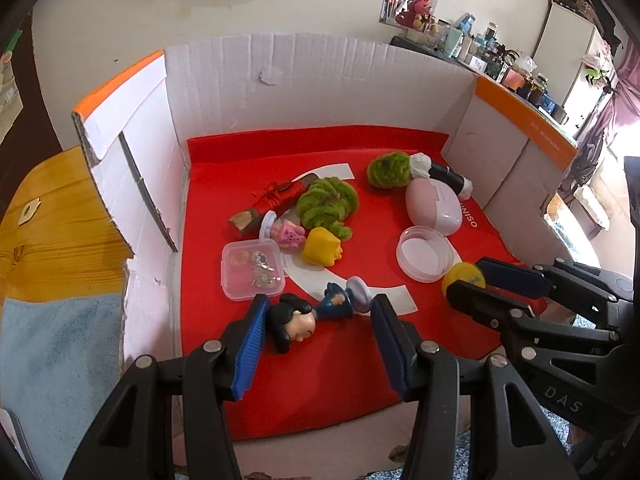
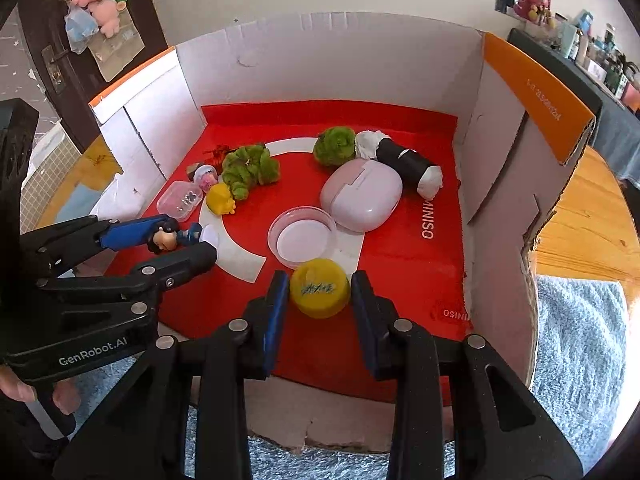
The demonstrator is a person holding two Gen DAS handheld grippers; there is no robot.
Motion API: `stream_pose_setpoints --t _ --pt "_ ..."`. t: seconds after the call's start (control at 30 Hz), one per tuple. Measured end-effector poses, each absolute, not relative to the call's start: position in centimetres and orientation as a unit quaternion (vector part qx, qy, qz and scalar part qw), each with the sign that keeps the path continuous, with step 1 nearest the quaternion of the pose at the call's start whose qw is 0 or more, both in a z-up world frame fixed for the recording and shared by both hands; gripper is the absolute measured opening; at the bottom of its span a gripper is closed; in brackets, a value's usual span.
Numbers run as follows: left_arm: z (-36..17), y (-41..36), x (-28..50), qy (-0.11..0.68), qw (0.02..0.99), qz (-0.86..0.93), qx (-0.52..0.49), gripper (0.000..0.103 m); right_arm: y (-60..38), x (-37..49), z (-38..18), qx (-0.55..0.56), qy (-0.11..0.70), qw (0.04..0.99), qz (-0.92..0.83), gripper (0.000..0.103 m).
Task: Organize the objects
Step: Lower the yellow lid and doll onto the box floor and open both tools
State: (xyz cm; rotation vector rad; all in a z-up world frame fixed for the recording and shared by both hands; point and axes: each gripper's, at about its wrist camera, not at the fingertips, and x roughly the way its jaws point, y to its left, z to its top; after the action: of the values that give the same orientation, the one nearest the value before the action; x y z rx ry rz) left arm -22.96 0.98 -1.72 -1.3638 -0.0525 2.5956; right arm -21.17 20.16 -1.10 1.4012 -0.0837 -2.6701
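The right hand-held gripper [image 2: 319, 294] has its ribbed blue pads on either side of a glossy yellow cap [image 2: 320, 293], a squat dome with scribbled dark marks on top. The jaws stand slightly apart, a thin gap showing at each side, so the cap sits loose between them on the red mat [image 2: 400, 280].

The left hand-held gripper [image 1: 316, 316] is partly open, its pads bracketing a small hard-plastic figurine [image 1: 310, 314] that lies on its side: black hair, blue body, pale round base. Neither pad visibly presses it.

Taking the yellow cap as the mark: just behind it rests a shallow clear round lid [image 2: 302, 238], and beyond that a smooth pink rounded case [image 2: 362, 196]. Further back lie a fuzzy green ball [image 2: 335, 146] and a black cylinder with white crumpled ends [image 2: 404, 162]. Left of the cap, past the figurine, sit a clear square box [image 2: 180, 200] of small metal bits, a yellow rubbery toy [image 2: 220, 199] and a shaggy green yarn piece [image 2: 250, 170]. White corrugated cardboard walls [image 2: 320, 56] edged in orange enclose the mat, all on a wooden tabletop [image 2: 592, 224].
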Motion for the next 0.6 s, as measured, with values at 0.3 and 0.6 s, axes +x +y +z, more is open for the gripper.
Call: stream_pose_setpoints --t 0.3,0.6 --pt "-0.8 0.5 -21.9 -0.012 0.099 0.889 -0.448 0.055 19.8 -20.6 -0.4 0.452 -0.025 0.061 -0.890 0.057" --pt "0.8 -0.3 -20.7 -0.018 0.083 0.901 -0.425 0.066 19.5 -19.2 0.7 0.437 -0.026 0.062 -0.897 0.059"
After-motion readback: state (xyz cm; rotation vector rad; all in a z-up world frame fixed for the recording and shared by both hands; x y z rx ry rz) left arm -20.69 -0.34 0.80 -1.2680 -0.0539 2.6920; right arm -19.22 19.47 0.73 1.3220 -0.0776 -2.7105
